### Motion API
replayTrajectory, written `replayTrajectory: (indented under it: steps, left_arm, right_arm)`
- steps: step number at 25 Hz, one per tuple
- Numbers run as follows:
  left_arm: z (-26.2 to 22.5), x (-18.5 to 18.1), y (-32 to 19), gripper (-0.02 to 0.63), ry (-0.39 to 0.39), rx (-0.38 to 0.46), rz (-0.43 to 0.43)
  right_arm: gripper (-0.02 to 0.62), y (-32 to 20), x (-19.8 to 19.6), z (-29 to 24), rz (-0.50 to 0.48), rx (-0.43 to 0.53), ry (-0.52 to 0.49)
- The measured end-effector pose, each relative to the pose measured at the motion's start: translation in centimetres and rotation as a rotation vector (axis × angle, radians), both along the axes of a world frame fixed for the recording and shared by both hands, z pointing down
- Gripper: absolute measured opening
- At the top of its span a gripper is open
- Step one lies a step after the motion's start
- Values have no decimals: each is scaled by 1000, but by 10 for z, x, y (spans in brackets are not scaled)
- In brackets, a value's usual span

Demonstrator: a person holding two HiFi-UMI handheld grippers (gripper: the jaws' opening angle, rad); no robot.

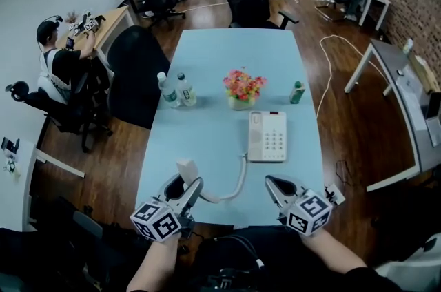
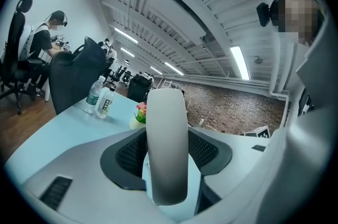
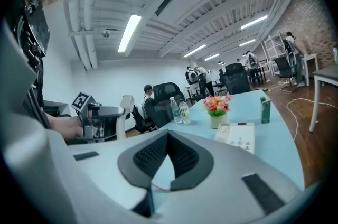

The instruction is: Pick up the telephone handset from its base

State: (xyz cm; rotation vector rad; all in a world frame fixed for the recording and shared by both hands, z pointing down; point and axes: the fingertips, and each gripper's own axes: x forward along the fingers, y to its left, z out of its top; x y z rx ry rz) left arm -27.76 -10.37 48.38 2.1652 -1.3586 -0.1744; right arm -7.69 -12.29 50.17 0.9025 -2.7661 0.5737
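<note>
Left gripper (image 1: 185, 186) fingers clamp the handset (image 2: 166, 149), held off the base (image 1: 267, 136), at its seven o'clock. Right gripper (image 1: 272, 182) fingers are closed, empty.

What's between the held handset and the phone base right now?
Only the white cord, curving over bare table from the handset to the phone base; the head view shows it.

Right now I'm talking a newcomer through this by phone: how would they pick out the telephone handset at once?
Start at the long light-blue table, then the white telephone base near its front edge. Follow the white cord leftward to the handset, clamped in the left gripper; unlike the base, it is a plain keyless bar standing between jaws.
</note>
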Motion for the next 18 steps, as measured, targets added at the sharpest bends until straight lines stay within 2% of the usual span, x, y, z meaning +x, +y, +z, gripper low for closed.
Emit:
replayTrajectory:
  steps: [8, 18]
  left_arm:
    - [-11, 18, -8, 233, 1, 18, 62]
    - [-5, 27, -18, 233, -1, 20, 72]
  right_arm:
    - [11, 5, 8, 0, 29, 7, 5]
    - [11, 9, 6, -5, 28, 26, 6]
